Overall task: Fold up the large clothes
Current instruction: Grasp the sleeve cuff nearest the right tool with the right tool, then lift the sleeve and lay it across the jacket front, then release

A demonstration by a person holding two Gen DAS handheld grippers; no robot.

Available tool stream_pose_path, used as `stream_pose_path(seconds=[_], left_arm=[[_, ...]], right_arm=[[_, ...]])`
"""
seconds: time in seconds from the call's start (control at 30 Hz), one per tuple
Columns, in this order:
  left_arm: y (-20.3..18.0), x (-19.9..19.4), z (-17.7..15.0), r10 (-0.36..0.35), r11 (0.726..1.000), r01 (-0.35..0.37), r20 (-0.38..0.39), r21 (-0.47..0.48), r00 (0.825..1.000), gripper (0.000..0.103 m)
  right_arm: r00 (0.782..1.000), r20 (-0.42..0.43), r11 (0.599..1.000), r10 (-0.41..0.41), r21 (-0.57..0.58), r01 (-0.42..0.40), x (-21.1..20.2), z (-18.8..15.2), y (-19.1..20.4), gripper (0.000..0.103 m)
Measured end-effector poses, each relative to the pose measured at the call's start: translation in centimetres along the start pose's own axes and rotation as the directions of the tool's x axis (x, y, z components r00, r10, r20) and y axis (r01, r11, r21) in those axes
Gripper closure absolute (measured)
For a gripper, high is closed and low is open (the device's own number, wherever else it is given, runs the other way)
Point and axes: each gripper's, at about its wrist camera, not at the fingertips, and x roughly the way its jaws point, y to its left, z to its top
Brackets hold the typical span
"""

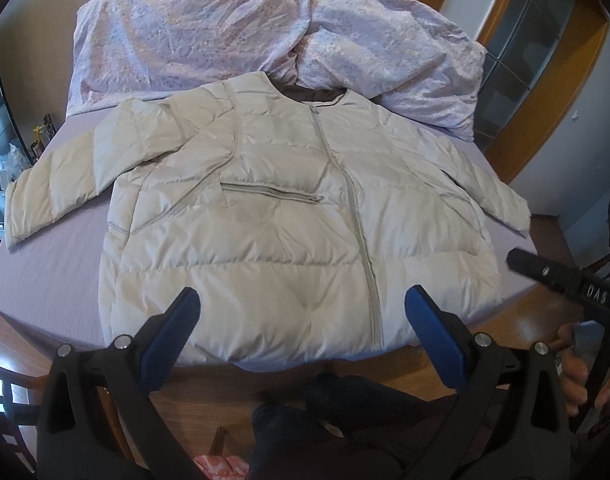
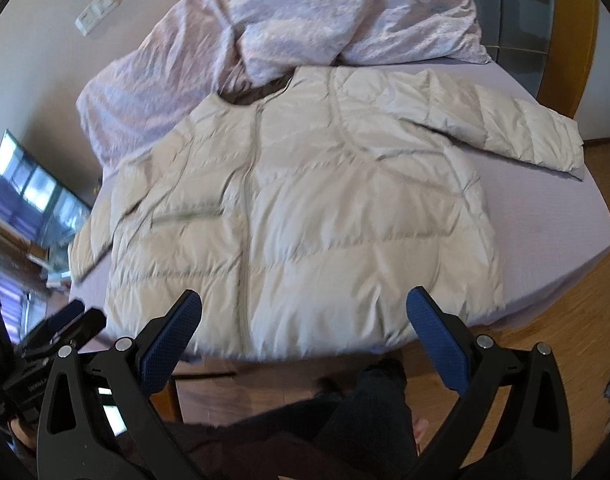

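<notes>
Bed (image 1: 45,280) (lavender sheet) under cream jacket (image 1: 285,220), wooden floor (image 2: 565,340) around

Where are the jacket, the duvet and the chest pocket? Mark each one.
jacket (image 1: 273,248): left wrist view, on the front panel beside the zip.
duvet (image 2: 305,12): right wrist view, on its crumpled top.
chest pocket (image 1: 271,193): left wrist view, on the pocket's zip.

A crumpled lilac duvet (image 1: 233,36) lies on the purple-sheeted bed (image 1: 53,280), with wooden flooring (image 2: 561,344) around.
</notes>
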Motion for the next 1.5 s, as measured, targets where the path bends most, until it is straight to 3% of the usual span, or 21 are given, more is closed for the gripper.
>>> stream_pose_path(seconds=[0.1, 0.3, 0.43, 0.57, 0.7, 0.77, 0.83, 0.97, 1.13, 1.2, 1.37, 1.5], left_arm=[[-0.2, 1.2, 0.9, 0.038, 0.999, -0.038, -0.002, -0.003, 0.999, 0.002], [0.0, 3.8, 2.7, 0.095, 0.994, -0.096, -0.025, -0.060, 0.995, 0.002], [-0.3, 5.3, 3.7, 0.124, 0.988, -0.128, -0.051, -0.091, 0.991, 0.002], [-1.3, 6.7, 4.8, 0.191, 0.977, -0.196, -0.060, -0.085, 0.980, 0.002], [-2.3, 7.9, 5.8, 0.249, 0.964, -0.254, -0.066, -0.082, 0.966, 0.002], [-2.8, 8.5, 6.3, 0.276, 0.955, -0.282, -0.072, -0.088, 0.958, 0.002], [-3.2, 9.1, 6.7, 0.306, 0.946, -0.312, -0.076, -0.089, 0.949, 0.002], [-3.8, 10.0, 7.1, 0.364, 0.922, -0.372, -0.091, -0.107, 0.927, 0.002], [-3.6, 10.1, 7.1, 0.393, 0.904, -0.404, -0.104, -0.137, 0.914, 0.002], [-3.2, 10.0, 7.0, 0.395, 0.902, -0.407, -0.106, -0.144, 0.913, 0.002], [-1.2, 9.9, 6.8, 0.390, 0.902, -0.404, -0.111, -0.156, 0.914, 0.002], [1.1, 9.3, 6.9, 0.392, 0.903, -0.402, -0.096, -0.150, 0.915, 0.002]], right_arm=[[1.000, 0.025, 0.998, -0.012, 0.066, 0.010, 1.5, 2.1, -3.4, 0.001], [0.986, 0.020, 0.952, -0.168, 0.262, 0.157, 4.8, 7.3, -13.7, 0.001], [0.953, 0.006, 0.887, -0.301, 0.369, 0.278, 5.9, 10.7, -21.1, 0.007], [0.907, -0.023, 0.813, -0.421, 0.435, 0.388, 6.2, 12.9, -29.0, 0.013], [0.876, -0.052, 0.755, -0.480, 0.484, 0.443, 6.5, 13.9, -34.8, 0.014], [0.872, -0.071, 0.741, -0.484, 0.497, 0.452, 7.0, 14.2, -37.0, 0.017], [0.883, -0.093, 0.738, -0.461, 0.513, 0.439, 7.9, 14.3, -39.0, 0.021], [0.910, -0.117, 0.747, -0.397, 0.536, 0.394, 9.9, 14.5, -40.8, 0.031], [0.927, -0.123, 0.762, -0.355, 0.536, 0.363, 11.2, 14.6, -41.6, 0.042], [0.926, -0.114, 0.764, -0.361, 0.533, 0.363, 11.4, 14.6, -41.7, 0.047], [0.929, -0.081, 0.786, -0.360, 0.510, 0.349, 11.4, 15.0, -40.8, 0.083], [0.918, -0.015, 0.785, -0.397, 0.513, 0.348, 9.3, 15.7, -38.4, 0.088]])
